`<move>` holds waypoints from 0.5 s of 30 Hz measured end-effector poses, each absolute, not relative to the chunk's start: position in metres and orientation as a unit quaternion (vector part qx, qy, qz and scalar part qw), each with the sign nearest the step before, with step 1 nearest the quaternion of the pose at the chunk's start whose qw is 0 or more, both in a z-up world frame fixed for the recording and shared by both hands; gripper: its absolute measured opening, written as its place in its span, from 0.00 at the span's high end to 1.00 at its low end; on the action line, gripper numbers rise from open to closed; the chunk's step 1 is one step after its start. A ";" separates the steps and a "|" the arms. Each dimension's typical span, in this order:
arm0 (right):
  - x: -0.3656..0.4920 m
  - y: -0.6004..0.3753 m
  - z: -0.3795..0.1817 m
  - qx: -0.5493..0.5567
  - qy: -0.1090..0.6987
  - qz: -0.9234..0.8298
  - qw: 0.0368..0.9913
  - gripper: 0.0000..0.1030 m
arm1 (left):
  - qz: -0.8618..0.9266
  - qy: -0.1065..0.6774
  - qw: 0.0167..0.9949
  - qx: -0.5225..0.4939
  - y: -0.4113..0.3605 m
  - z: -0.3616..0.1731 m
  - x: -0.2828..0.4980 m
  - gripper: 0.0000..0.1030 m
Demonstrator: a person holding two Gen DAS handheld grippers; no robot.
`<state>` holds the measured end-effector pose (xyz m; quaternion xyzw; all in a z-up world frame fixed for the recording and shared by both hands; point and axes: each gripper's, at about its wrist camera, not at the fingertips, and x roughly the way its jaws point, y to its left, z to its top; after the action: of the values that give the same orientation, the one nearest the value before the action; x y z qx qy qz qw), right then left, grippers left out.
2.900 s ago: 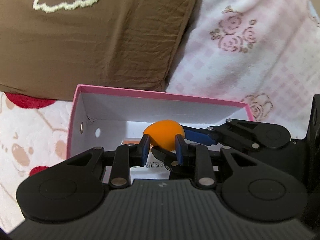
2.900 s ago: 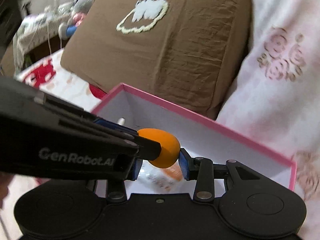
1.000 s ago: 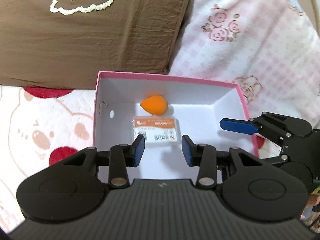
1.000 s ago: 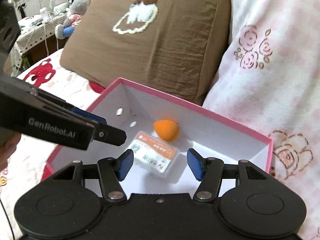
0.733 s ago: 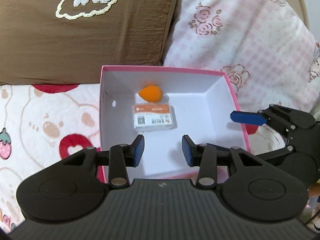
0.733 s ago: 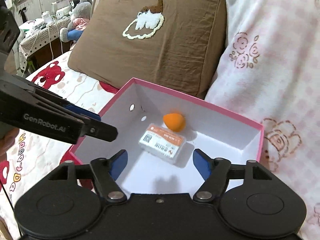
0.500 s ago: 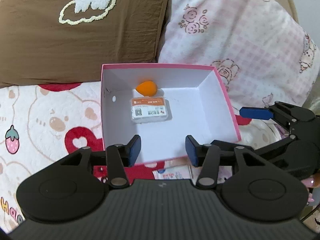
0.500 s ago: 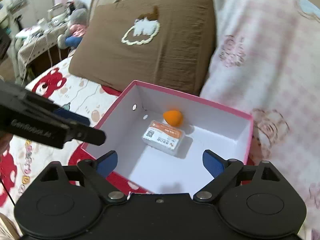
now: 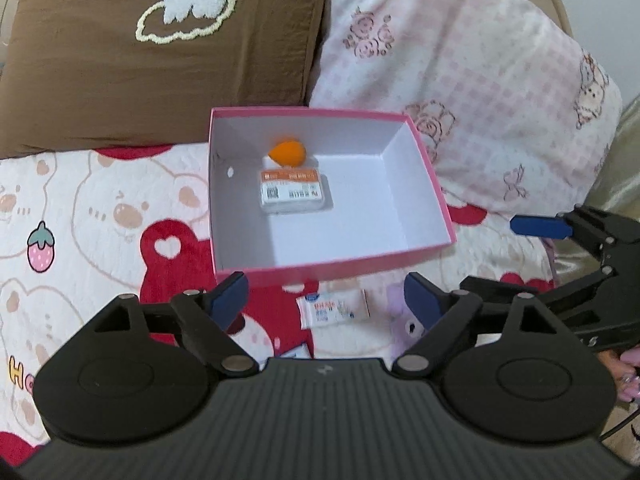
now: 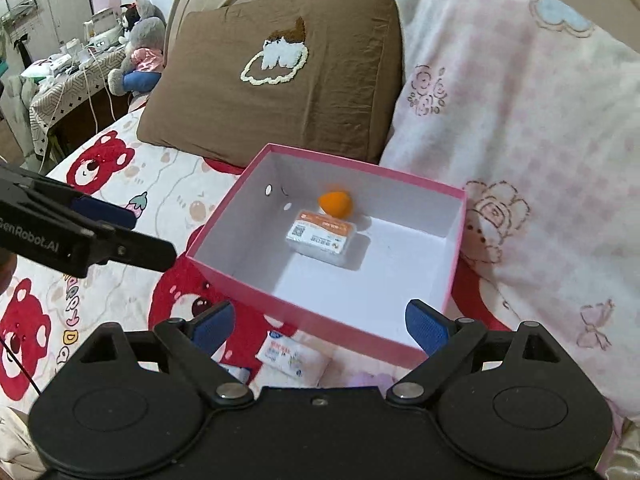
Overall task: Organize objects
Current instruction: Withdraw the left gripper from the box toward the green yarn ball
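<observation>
A home bedroom. A bed [image 10: 168, 200] with a bear-print quilt carries a brown pillow [image 10: 280, 100] and a pink one [image 10: 520, 140]. Plush toys [image 10: 138, 56] sit on a cluttered side table [image 10: 64, 92].

Released orange sponge [image 9: 286, 152], now lying in pink box [image 9: 440, 216]. Both grippers pulled back from box; left gripper [image 9: 326, 300] jaws opening, empty.

Orange sponge [image 10: 335, 203] and packet [image 10: 321, 237] inside pink box [image 10: 320, 322].

The box [image 9: 436, 196] sits on the bedspread [image 9: 100, 220], two pillows [image 9: 160, 80] behind it at twelve o'clock. Inside, the sponge [image 9: 286, 152] lies just behind the packet [image 9: 293, 190]. A sachet [image 9: 335, 308] lies before the box at six o'clock.
</observation>
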<state>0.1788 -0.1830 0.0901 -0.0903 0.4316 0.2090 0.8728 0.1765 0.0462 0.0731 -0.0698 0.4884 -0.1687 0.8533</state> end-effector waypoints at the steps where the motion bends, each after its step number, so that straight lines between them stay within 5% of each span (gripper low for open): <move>1: 0.175 -0.185 0.091 -0.091 0.433 0.207 0.873 0.08 | -0.170 0.492 0.852 -0.066 0.045 0.072 0.173 0.17; 15: 0.133 -0.198 0.099 -0.125 0.436 0.192 0.870 0.08 | -0.190 0.529 0.827 -0.014 0.023 0.067 0.129 0.16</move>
<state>0.1332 -0.1981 0.0991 -0.1247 0.4363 0.1922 0.8701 0.1291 0.0226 0.0673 -0.0142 0.5293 -0.1897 0.8268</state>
